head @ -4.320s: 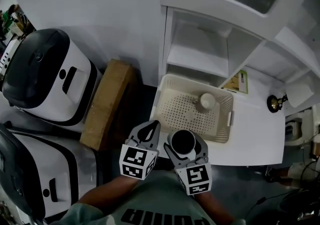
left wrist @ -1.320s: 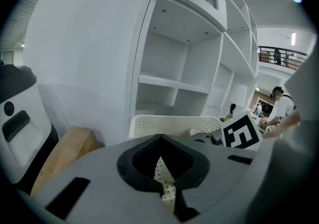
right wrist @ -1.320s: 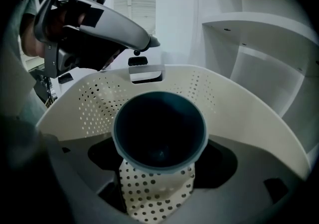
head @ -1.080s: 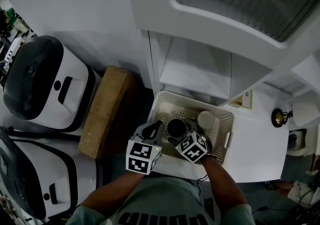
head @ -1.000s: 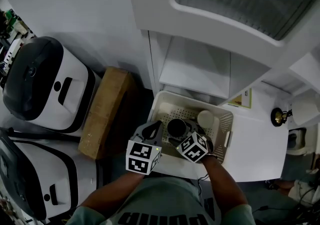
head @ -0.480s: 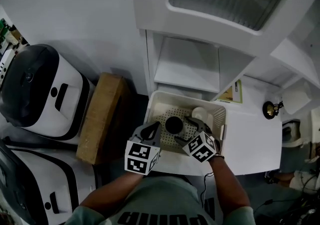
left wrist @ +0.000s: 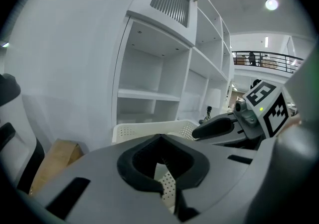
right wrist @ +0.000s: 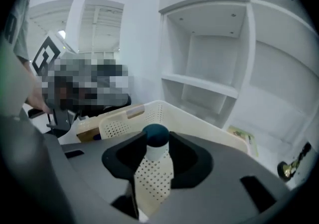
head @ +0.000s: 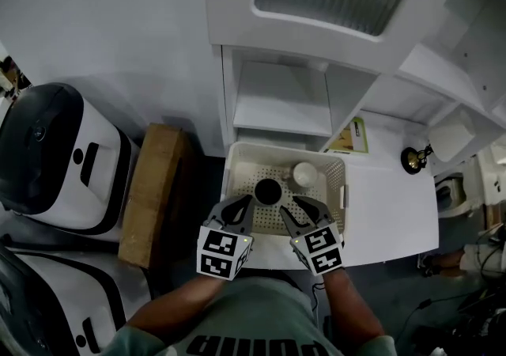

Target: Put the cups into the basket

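Basket (head: pixel 232 176): a cream, perforated tub on the white worktop (head: pixel 387 204), pushed up against the foot of the open white shelf unit (head: pixel 277 105).
Dark cup (head: pixel 268 191): stands upright on the basket floor, left of centre and towards the near side, with no jaw touching it.
White cup (head: pixel 304 175): also inside the basket, just beside the dark cup, to its right and a little further back.
Left gripper (head: pixel 241 204): sits over the basket's near left corner. Its jaws are closed together at the tips and hold nothing. In the left gripper view only the basket's mesh shows through the loop behind the tips.
Right gripper (head: pixel 291 204): sits over the basket's near rim, to the right of the dark cup. Its jaws have just been closing but are partly apart and grip nothing. In the right gripper view the dark cup shows through the gap, further off in the basket.
Leaflet (head: pixel 350 137): a yellow-green sheet lying on the worktop behind the basket's right end.
Floor side: a cardboard box (head: pixel 150 188) lies left of the worktop, with a white-and-black appliance (head: pixel 55 157) beyond it.
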